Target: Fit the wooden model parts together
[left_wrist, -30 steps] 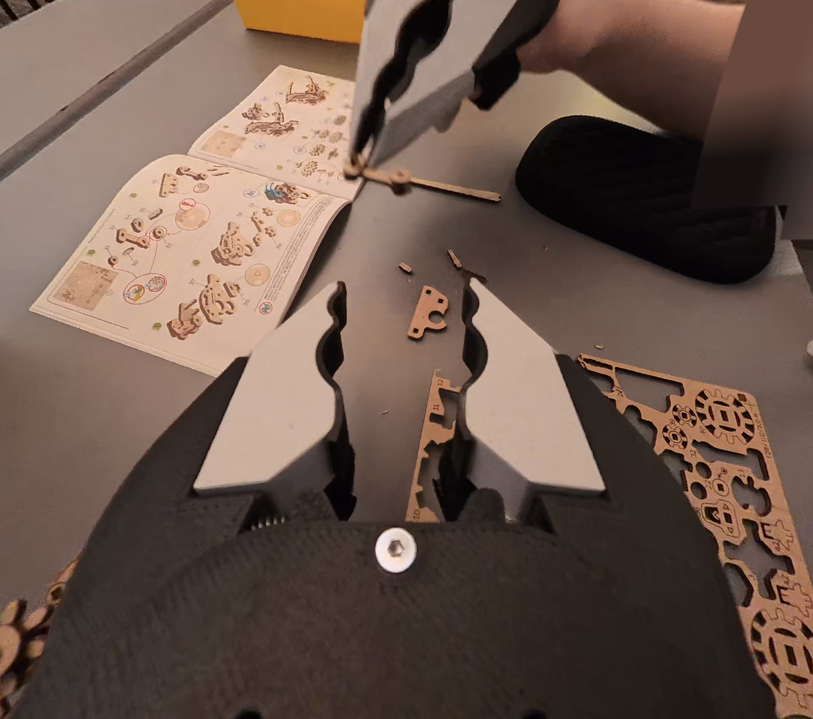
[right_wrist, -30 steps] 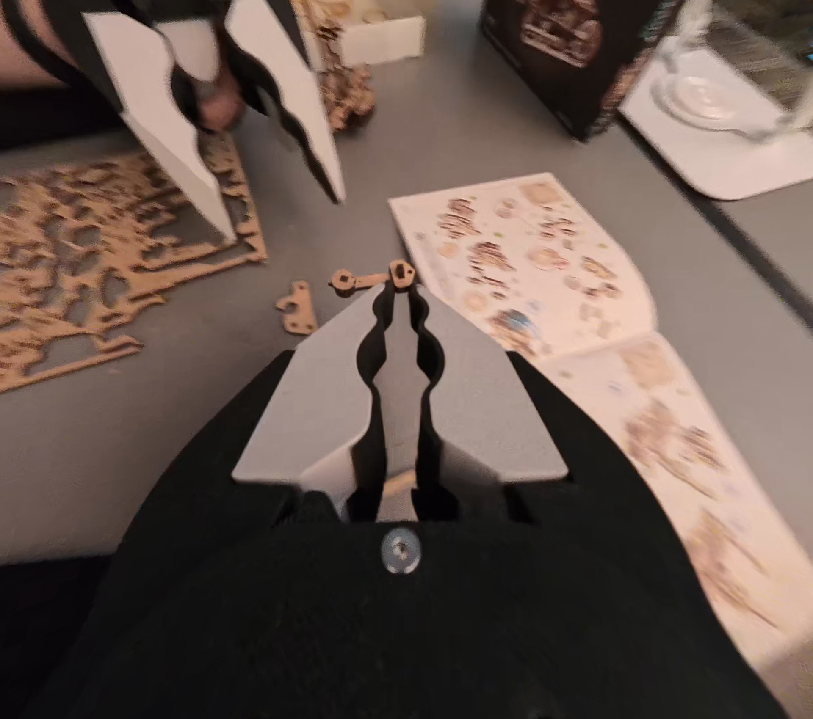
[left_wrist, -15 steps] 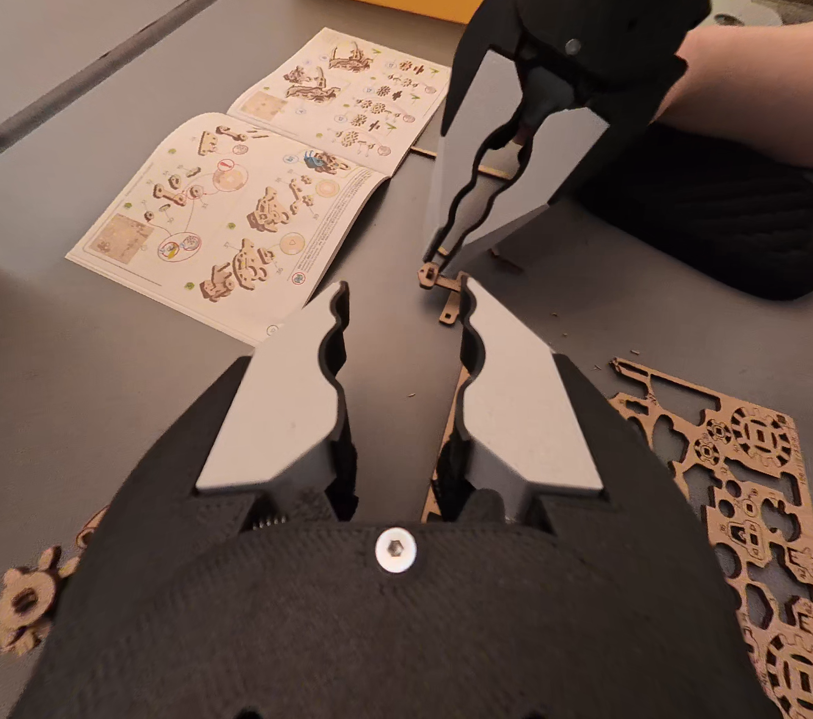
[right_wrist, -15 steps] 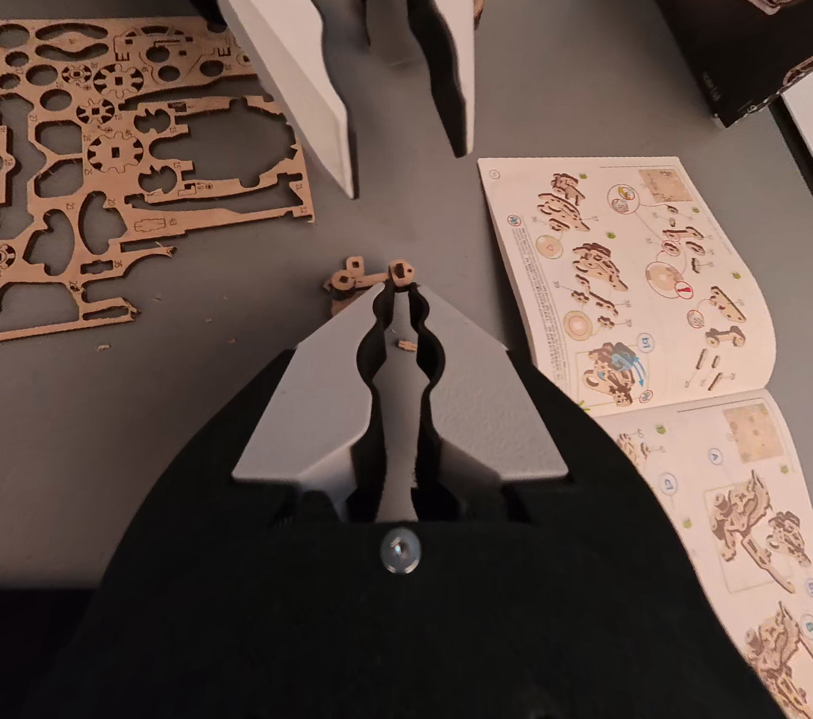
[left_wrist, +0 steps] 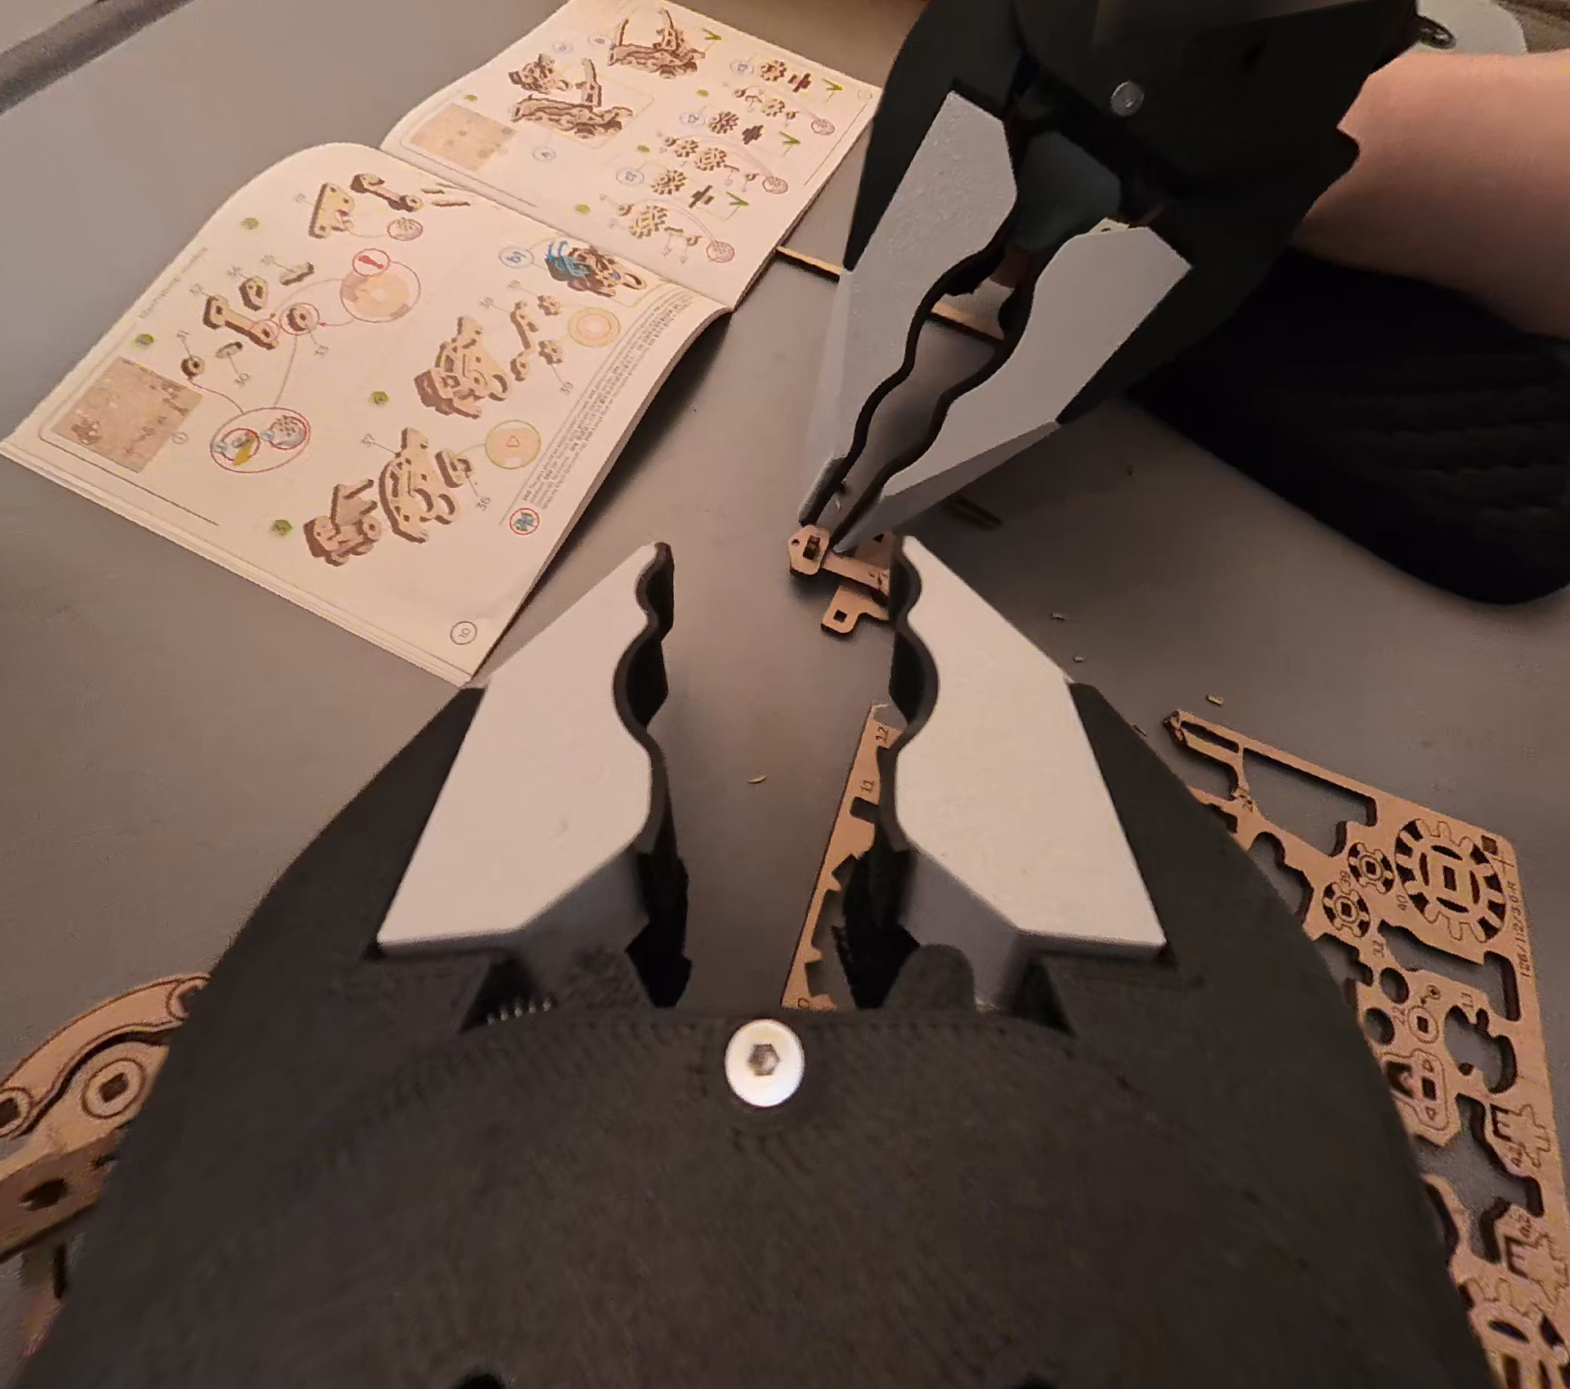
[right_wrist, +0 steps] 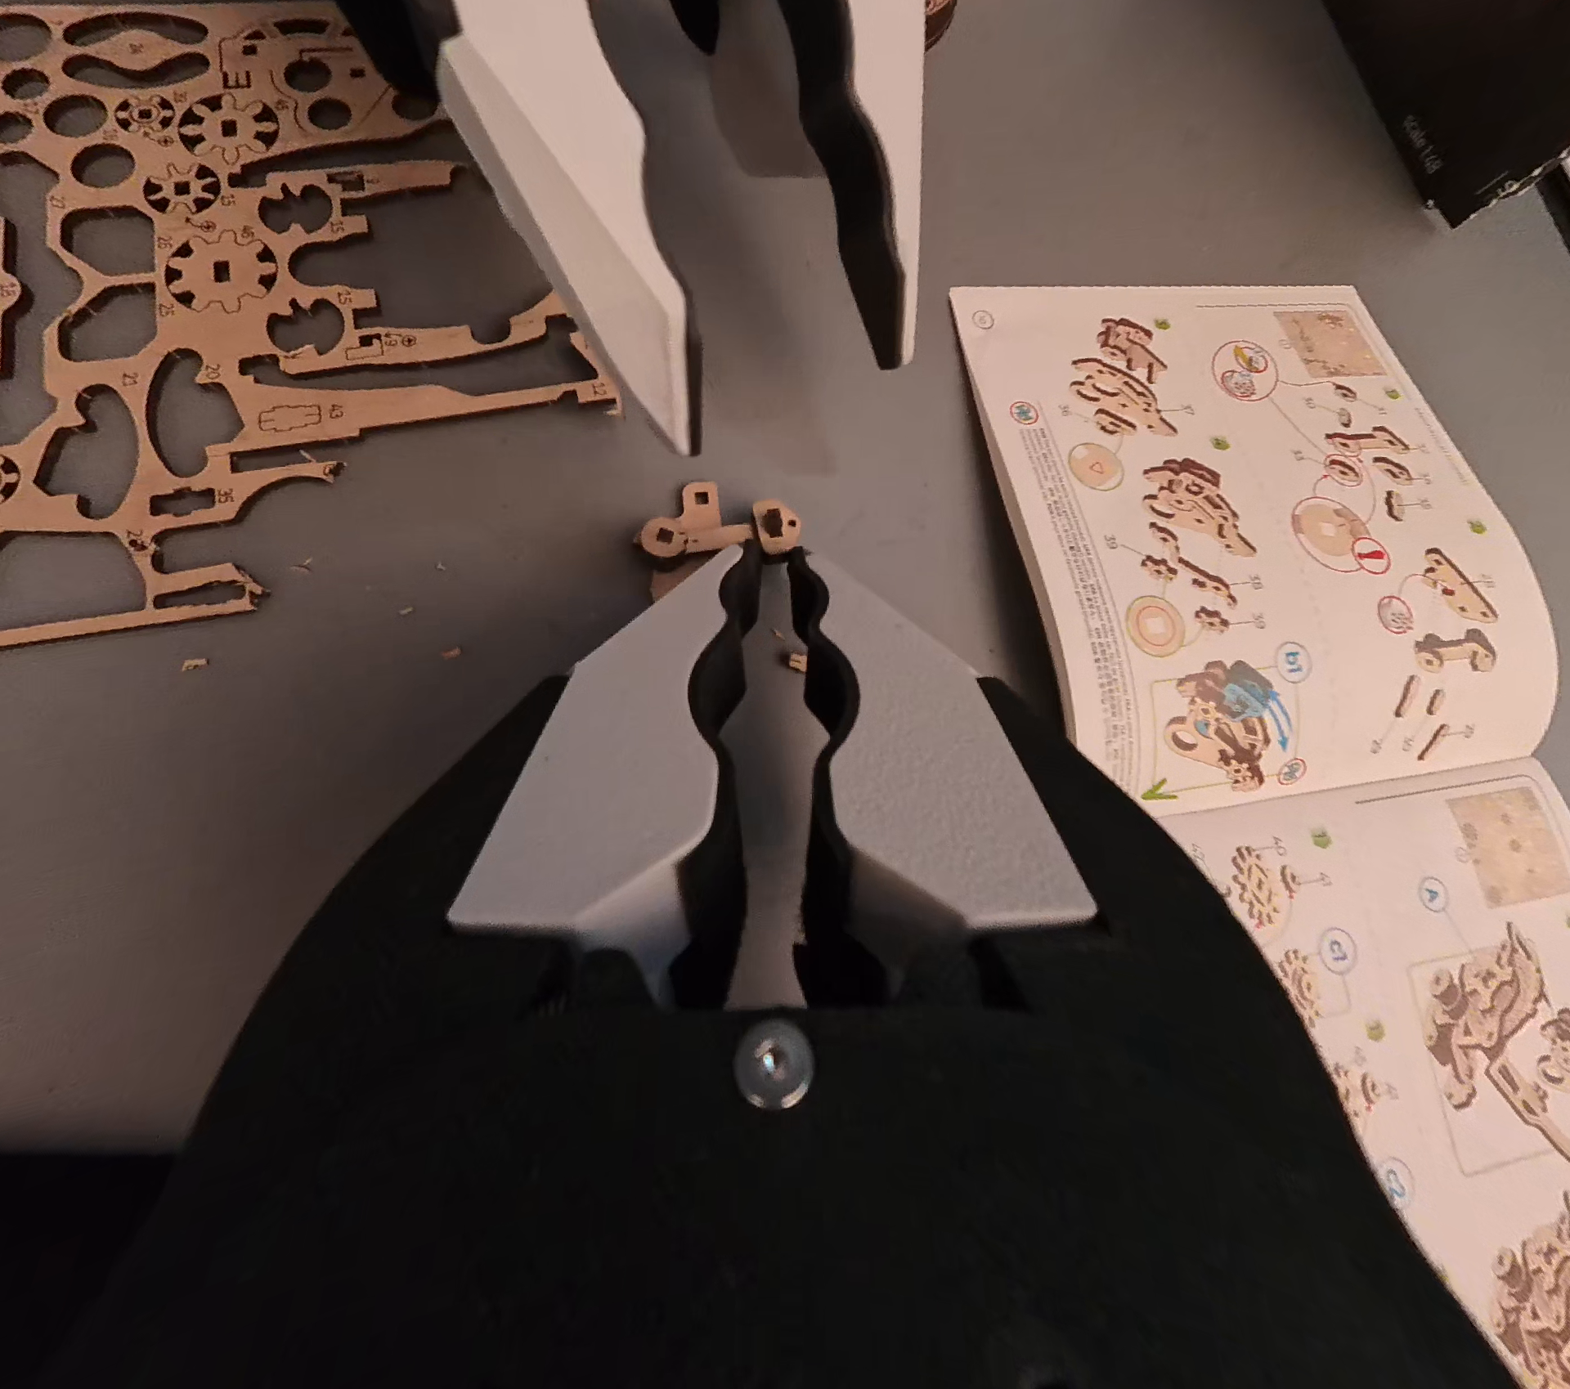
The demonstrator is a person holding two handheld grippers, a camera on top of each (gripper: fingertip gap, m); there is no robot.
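On the left of the grey worktop (right_wrist: 1062,176), as the right wrist view has it, lies a laser-cut wooden sheet (right_wrist: 212,295) with most of its outlines already punched out; small printed part numbers sit beside the holes, and several gears remain in the frame. Right of it the left gripper (right_wrist: 790,405) hangs over the work with its jaws well apart, holding nothing. Just below its tips is the task's own piece, a small wooden linkage (right_wrist: 718,528), held at its hexagonal end by the right gripper (right_wrist: 771,554), whose jaws are clamped together on it. A second small wooden part (left_wrist: 849,613) lies against or under the linkage; whether the two are seated cannot be told.

Further right is the open instruction booklet (right_wrist: 1274,541), with numbered diagrams and some fine print, and beyond it a black kit box (right_wrist: 1444,32) bearing a picture of the model and some lettering.

By my judgement the build is early: loose parts have been freed, one small joint is in hand, and much of the sheet is unused.
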